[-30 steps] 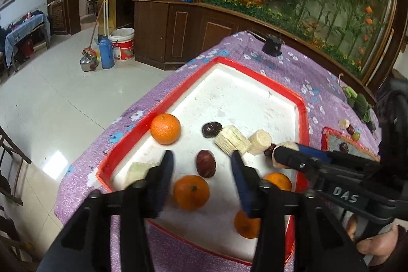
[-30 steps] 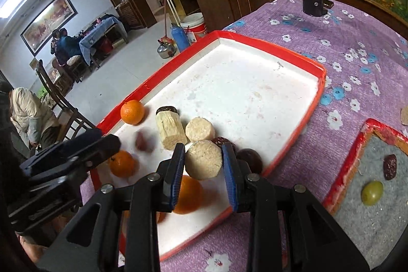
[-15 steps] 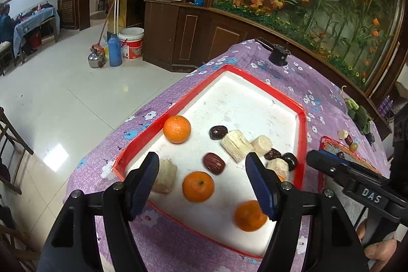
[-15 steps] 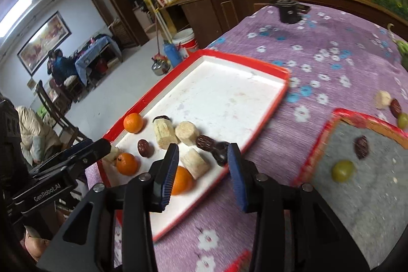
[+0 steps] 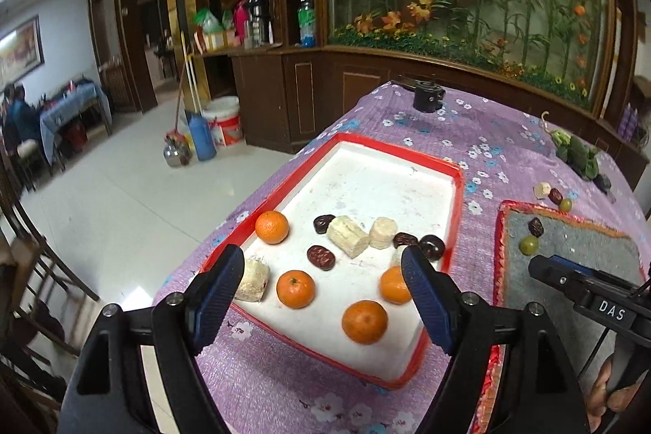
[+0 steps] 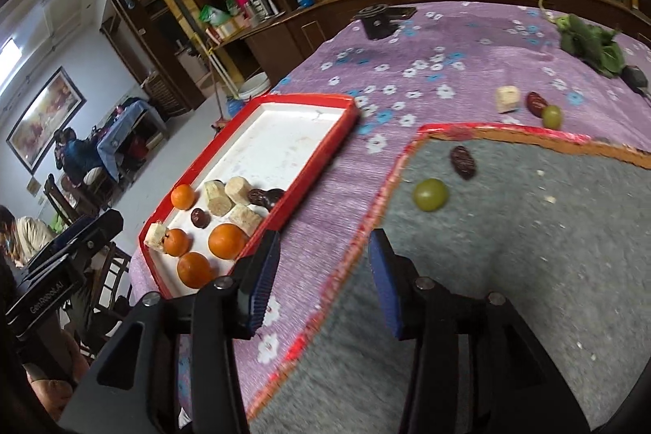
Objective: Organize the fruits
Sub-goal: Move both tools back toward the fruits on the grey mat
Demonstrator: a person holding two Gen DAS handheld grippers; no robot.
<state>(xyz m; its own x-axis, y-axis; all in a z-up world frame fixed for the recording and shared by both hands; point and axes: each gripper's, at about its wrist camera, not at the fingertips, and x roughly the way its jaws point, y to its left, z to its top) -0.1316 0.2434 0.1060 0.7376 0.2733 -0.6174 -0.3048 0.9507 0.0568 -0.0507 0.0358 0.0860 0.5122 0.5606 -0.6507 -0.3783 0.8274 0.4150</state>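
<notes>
A red-rimmed white tray (image 5: 396,149) holds several oranges (image 5: 296,288), dark dates (image 5: 321,257) and pale cut stalk pieces (image 5: 348,236). My left gripper (image 5: 321,255) hovers above the tray's near end, wide open and holding nothing. To the right lies a grey mat (image 6: 529,251) with a red edge, bearing a green grape (image 6: 430,194) and a date (image 6: 463,161). My right gripper (image 6: 323,236) is open and holding nothing above the mat's left edge. The tray (image 6: 309,165) lies to its left. Beyond the mat, a pale piece (image 6: 507,99), a date (image 6: 536,103) and a grape (image 6: 551,116) lie on the cloth.
The purple flowered tablecloth (image 5: 508,133) carries a black round object (image 5: 427,98) at the far end and green leaves (image 5: 577,157) at the far right. The table drops off to the floor on the left, where a wooden chair (image 5: 24,271) stands. Seated people are far off.
The right gripper let go of the pale piece in the tray and swung right over the grey mat. The left gripper opened wider and drew back and up from the fruit.
</notes>
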